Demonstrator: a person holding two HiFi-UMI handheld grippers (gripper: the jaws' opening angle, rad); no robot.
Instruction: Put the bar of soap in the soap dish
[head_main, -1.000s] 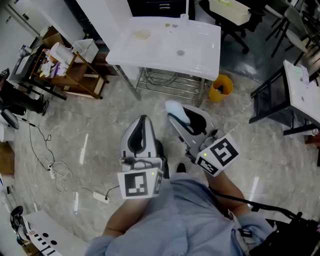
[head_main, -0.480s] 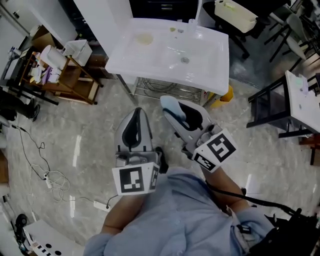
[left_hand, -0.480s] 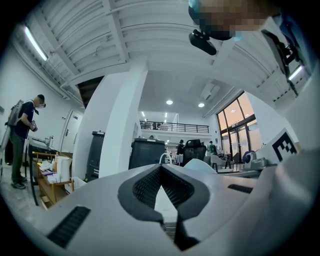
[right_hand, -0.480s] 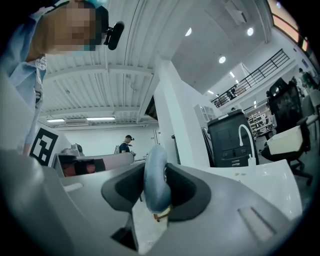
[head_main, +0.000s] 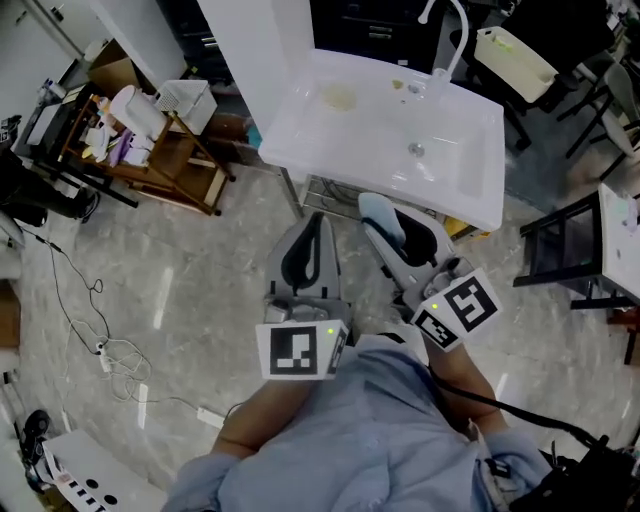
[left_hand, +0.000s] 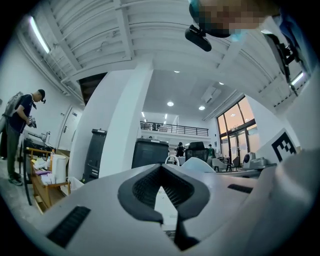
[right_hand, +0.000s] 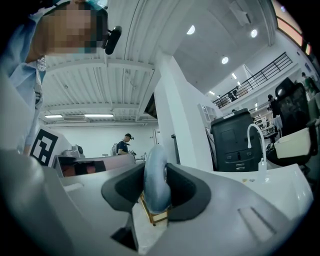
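Note:
A pale blue bar of soap (head_main: 378, 213) stands on edge between the jaws of my right gripper (head_main: 380, 222), which is shut on it. In the right gripper view the soap (right_hand: 156, 175) fills the gap between the dark pads. My left gripper (head_main: 317, 224) is held level beside it on the left, its tips together with nothing in them. Both point at the white sink (head_main: 470, 190) just ahead. A yellowish oval thing (head_main: 338, 97), perhaps the soap dish, lies on the sink's far left ledge. A curved tap (head_main: 447, 25) rises at the back.
A wooden shelf cart (head_main: 160, 150) with bottles stands to the left. A white column (head_main: 255, 50) rises beside the sink. A black table frame (head_main: 565, 255) is on the right. Cables (head_main: 100, 345) trail over the marble floor at the left.
Both grippers have moved forward together toward the sink, which now lies closer and further right in the head view. The right gripper still holds the soap.

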